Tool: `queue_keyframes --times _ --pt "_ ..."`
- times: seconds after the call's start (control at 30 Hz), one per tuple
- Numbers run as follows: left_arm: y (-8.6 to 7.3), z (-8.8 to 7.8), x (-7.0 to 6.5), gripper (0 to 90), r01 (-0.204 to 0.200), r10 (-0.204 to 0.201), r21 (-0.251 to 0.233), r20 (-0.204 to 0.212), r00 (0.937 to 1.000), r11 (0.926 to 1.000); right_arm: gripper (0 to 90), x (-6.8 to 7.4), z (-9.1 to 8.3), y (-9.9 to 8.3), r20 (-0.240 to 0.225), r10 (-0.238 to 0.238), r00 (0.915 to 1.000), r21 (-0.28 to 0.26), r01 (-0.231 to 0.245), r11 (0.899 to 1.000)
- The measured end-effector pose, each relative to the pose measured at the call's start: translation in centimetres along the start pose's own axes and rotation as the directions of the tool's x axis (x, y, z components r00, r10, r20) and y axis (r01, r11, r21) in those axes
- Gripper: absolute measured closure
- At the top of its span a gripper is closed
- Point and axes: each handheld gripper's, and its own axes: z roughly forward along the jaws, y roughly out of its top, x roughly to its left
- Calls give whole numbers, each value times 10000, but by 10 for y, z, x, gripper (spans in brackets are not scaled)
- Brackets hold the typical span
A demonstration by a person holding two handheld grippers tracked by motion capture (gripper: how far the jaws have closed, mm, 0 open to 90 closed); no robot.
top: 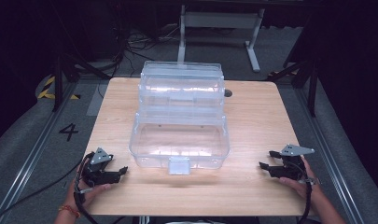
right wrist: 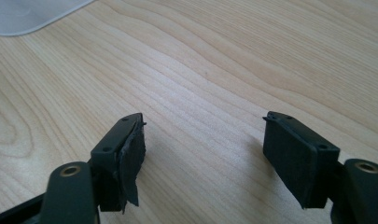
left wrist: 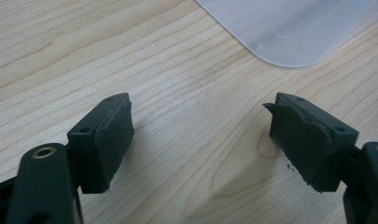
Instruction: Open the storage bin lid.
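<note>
From the high view, a clear plastic box (top: 179, 119) with stepped tiers stands mid-table (top: 252, 121), its front latch facing the person, with the left tool (top: 122, 171) near its front left corner and the right tool (top: 262, 166) farther off to the right. The left gripper view adds the left tool (left wrist: 200, 128) spread over bare wood, nothing between its worn pads (left wrist: 114, 140), one rounded corner of the box (left wrist: 289, 32) ahead. The right gripper view shows the right tool (right wrist: 203, 140) likewise spread and empty.

light: bright on table (top: 252, 121), dark surroundings | glare: box (top: 179, 112) | focus: slightly soft
</note>
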Motion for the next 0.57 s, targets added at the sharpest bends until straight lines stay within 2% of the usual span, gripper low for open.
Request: queue_keyframes --times 0.57 --pt "2 3 -1 156 76 -76 -20 -19 10000 10000 275 0 0 0 -21 2 10000 22 -2 10000"
